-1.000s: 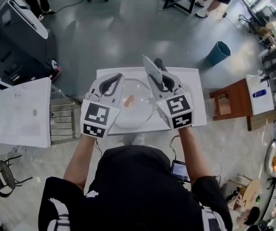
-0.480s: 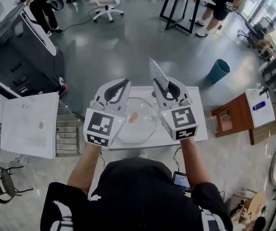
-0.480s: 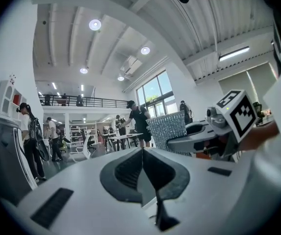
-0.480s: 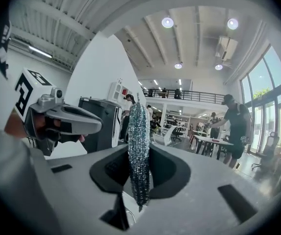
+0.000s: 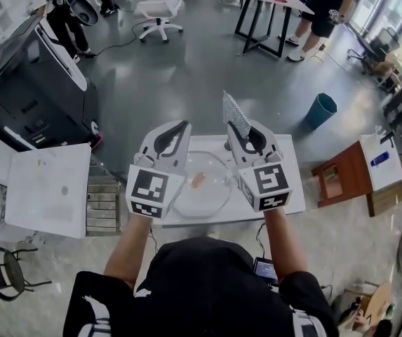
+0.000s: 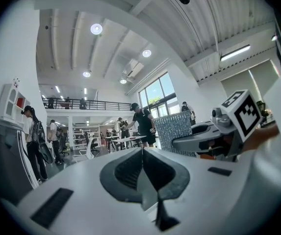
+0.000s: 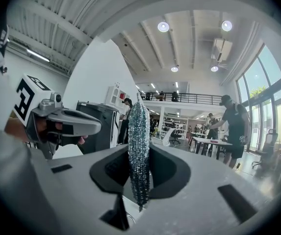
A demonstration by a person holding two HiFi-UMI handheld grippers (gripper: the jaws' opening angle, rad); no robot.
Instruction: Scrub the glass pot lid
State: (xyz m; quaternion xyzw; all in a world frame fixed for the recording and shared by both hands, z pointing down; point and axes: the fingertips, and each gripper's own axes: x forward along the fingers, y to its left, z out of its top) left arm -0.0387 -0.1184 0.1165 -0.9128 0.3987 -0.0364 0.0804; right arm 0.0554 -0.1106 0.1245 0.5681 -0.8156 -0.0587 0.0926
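At the middle of the white worktop (image 5: pixel 285 181) lies the glass pot lid (image 5: pixel 213 188). In the head view it shows between the two grippers, just short of their tips. The left gripper (image 5: pixel 178 133) has its jaws pressed together with nothing between them. The right gripper (image 5: pixel 240 136) pinches a glittery silver scrub pad (image 5: pixel 234 113), which stands on edge beyond the lid's far rim.

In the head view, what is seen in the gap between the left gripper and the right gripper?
The glass pot lid, lying on the white table. Only the head view shows it; neither gripper view does.
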